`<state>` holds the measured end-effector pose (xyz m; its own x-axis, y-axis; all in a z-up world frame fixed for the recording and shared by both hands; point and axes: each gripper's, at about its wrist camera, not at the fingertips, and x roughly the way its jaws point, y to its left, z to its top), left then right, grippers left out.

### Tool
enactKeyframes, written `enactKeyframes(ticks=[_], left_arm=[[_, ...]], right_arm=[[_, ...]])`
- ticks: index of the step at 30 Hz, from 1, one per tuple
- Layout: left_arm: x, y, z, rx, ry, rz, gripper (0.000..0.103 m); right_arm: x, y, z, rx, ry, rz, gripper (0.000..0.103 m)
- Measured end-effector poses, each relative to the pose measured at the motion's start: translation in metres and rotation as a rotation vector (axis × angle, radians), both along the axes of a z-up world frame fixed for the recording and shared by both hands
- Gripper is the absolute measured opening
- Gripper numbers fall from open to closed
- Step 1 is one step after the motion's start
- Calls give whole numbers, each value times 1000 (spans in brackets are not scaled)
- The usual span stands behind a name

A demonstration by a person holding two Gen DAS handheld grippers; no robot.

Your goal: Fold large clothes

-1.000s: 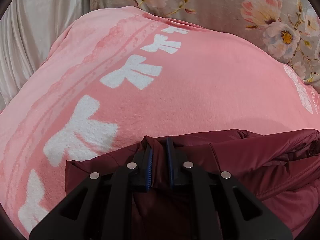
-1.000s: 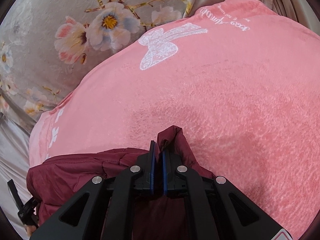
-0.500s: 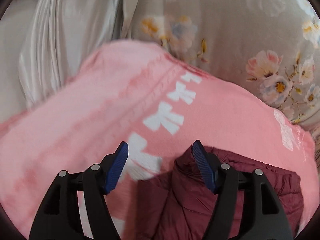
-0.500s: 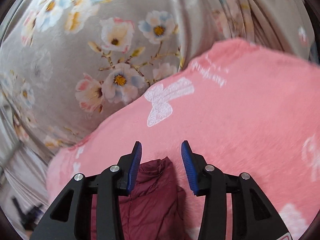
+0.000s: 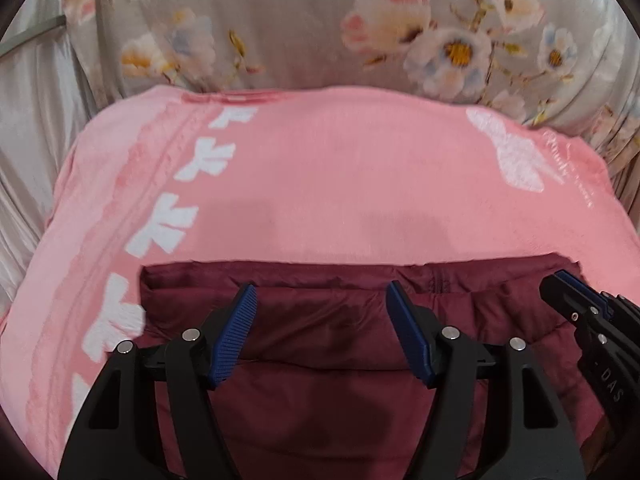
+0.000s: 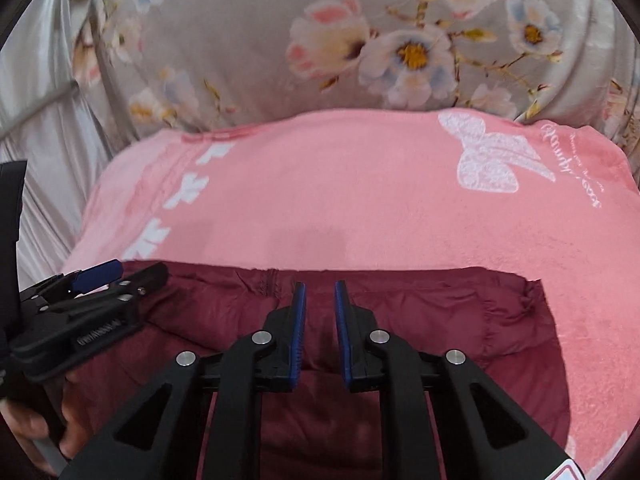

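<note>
The maroon puffer jacket (image 5: 328, 320) lies folded and flat on the pink blanket (image 5: 340, 184), at the blanket's near side; its shell is smooth and slightly glossy, quilted in broad padded bands; its far edge runs as one straight line across the blanket, with squared corners at either end; a zipper seam (image 6: 270, 280) meets that far edge near its middle; toward the blanket's white butterfly print, the jacket's corner (image 6: 516, 304) is gathered and puckered; the quilted bands run parallel to the far edge; nothing grips the fabric.
</note>
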<state>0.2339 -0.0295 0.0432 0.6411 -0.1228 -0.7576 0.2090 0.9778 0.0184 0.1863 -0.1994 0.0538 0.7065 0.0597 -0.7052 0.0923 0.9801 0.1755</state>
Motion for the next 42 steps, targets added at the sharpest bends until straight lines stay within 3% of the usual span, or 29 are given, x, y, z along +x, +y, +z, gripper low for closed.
enactKeyframes(ticks=[5,9,17,37,42], left_arm=[[17,-6,-47,18,79,26,65],[18,-2,-62,2,84,42,68],[17,-8,-70,26,51,49,76],[22,-16,-77,101,39,70,85],[24,-16,-77,104,44,78,87]], right_arm=[[18,-4,-37,25,82,-10,13],[22,-12,-62,59,120,-25,11],[25,-8,-75,34,126,-26,10],[29,-9,-79,23,118,-31,11],[30,-16,-79,75,100,-34,11]])
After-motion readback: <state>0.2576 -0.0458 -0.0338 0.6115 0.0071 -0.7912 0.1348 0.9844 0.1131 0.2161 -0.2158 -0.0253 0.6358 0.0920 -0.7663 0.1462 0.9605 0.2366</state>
